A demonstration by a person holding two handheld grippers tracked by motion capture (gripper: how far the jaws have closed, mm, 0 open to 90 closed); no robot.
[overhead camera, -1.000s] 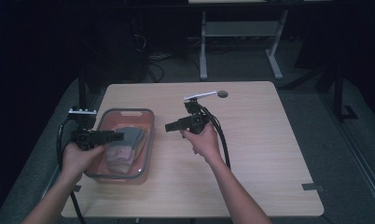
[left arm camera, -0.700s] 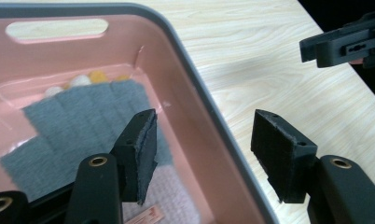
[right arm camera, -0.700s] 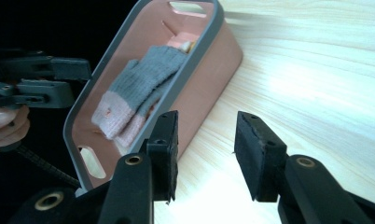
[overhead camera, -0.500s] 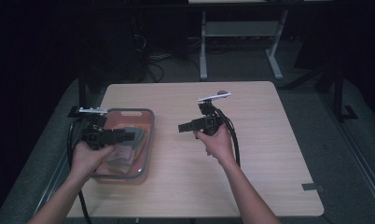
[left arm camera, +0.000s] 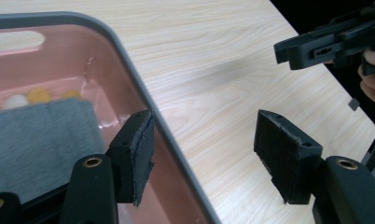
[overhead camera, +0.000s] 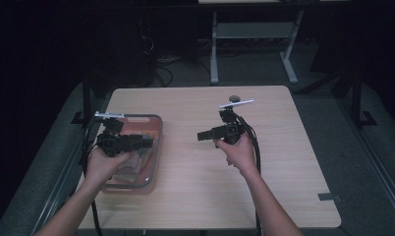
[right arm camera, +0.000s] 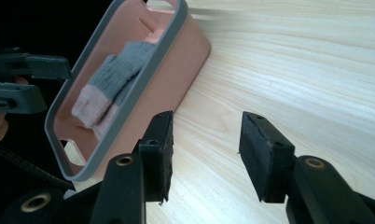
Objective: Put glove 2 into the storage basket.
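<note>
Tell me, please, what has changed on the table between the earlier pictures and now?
The left gripper drew back toward the bin's left side, and the right gripper moved away to the right over the bare table. Both have just been opening their jaws, with nothing between them. The pink bin and the grey sock inside it stayed in place.

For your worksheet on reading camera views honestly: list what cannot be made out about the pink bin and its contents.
- High view: the left claw and hand cover the pink bin; its contents blur.
- Left gripper view: the grey sock runs off the left edge.
- Right gripper view: the bin rim hides part of the sock.
</note>
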